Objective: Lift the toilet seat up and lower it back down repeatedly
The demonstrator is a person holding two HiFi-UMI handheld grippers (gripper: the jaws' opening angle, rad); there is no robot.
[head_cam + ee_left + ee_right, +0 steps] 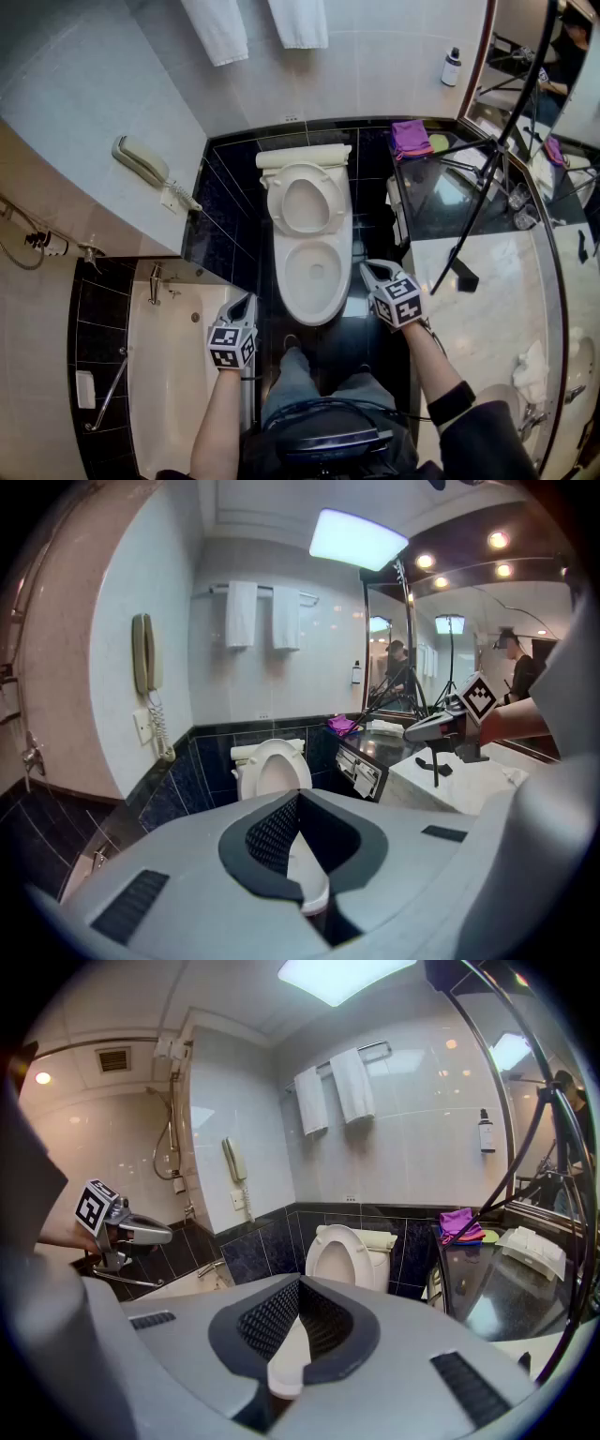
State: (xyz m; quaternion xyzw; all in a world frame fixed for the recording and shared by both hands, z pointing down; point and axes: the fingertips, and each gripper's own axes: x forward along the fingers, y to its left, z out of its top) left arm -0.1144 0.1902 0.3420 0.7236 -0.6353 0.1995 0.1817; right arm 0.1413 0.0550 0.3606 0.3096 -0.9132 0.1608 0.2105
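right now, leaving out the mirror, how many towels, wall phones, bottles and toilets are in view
towels: 2
wall phone: 1
bottle: 1
toilet: 1
total: 5

The left hand-held gripper (298, 797) has jaws together, empty; seat (275, 769) stands raised at 12 o'clock beyond, phone (143, 655) at 10 o'clock.

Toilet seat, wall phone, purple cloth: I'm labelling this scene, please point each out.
toilet seat (276, 202): head view, ring's left side.
wall phone (141, 159): head view, handset middle.
purple cloth (410, 137): head view, cloth centre.
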